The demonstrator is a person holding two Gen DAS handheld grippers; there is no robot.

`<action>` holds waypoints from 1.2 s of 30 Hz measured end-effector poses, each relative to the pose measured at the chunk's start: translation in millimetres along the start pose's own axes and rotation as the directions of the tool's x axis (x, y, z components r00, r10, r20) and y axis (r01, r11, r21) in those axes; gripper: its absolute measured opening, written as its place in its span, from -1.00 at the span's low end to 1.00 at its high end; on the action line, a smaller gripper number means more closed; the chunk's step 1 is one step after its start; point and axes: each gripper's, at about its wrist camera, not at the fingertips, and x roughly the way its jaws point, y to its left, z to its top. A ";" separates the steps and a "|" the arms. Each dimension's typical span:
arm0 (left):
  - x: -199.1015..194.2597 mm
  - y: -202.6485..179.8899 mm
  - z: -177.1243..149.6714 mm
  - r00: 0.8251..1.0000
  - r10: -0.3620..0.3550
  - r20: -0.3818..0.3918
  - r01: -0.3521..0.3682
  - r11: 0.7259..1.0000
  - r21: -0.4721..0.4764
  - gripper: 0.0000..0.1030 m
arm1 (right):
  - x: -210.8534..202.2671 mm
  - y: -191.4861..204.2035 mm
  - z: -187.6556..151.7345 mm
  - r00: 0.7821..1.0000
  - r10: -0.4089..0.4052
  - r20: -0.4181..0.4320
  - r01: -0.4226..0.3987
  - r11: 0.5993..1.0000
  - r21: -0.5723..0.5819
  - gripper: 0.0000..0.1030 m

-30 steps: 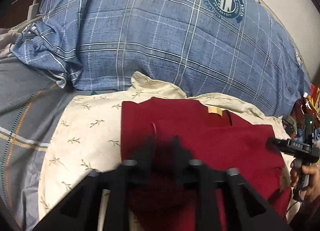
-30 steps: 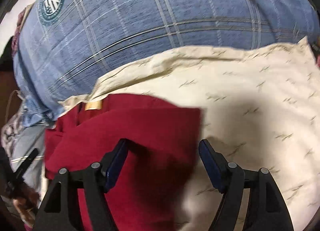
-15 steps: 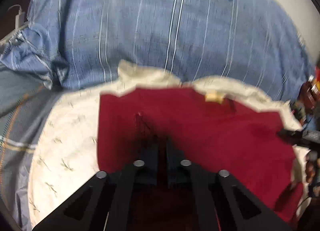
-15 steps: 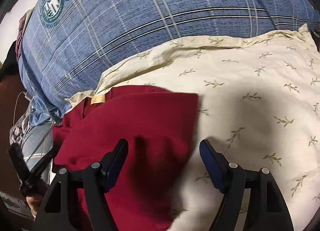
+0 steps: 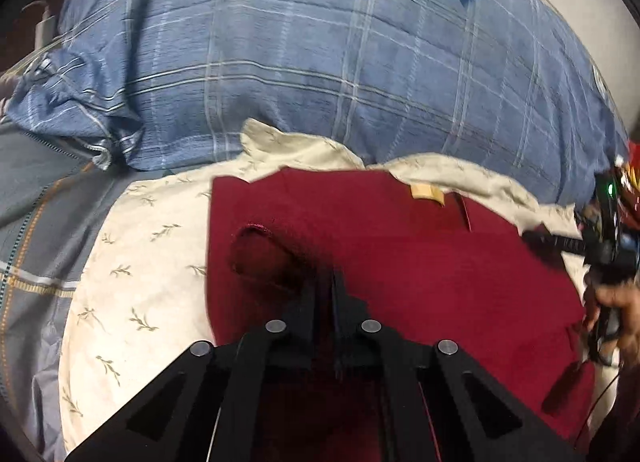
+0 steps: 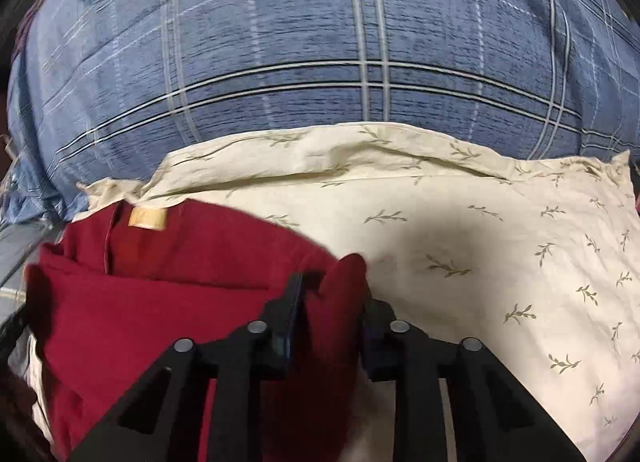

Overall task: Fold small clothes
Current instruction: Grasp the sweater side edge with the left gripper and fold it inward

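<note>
Slippage is the risk: in the left wrist view the left gripper (image 5: 331,290) pinches the red garment (image 5: 400,262) near the cream pillow's (image 5: 132,262) left edge. In the right wrist view the right gripper (image 6: 330,314) clamps a bunched fold by the garment's right edge; uneven pulling could skew the fold.

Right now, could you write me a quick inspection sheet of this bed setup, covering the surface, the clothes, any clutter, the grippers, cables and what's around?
Surface: cream leaf-print pillow, lying against a big blue plaid pillow.
Job's things: dark red garment with a tan label, lying on the cream pillow.
Clutter: reddish items at the far right edge, too blurred to name.
Grippers: left gripper shut on a fold of the garment; right gripper shut on the garment's edge.
Cables: white cable and plug, upper left.
Surroundings: grey striped bedding to the left.
</note>
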 end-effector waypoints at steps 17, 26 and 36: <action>-20.5 2.8 -10.2 1.000 -0.008 0.026 0.008 1.000 -0.003 0.04 | -60.3 7.8 -48.6 0.997 0.082 -0.013 -0.083 0.988 -0.127 -0.72; -23.7 12.9 -12.3 0.994 0.110 0.002 -0.110 0.994 -0.002 0.04 | -64.8 7.2 -54.5 0.995 -0.088 0.046 0.092 0.990 -0.110 -0.41; -5.4 2.3 -18.6 0.976 0.213 -0.034 -0.212 0.976 0.041 0.05 | -61.8 69.1 -85.2 0.997 -0.061 0.036 0.069 0.942 -0.329 -0.24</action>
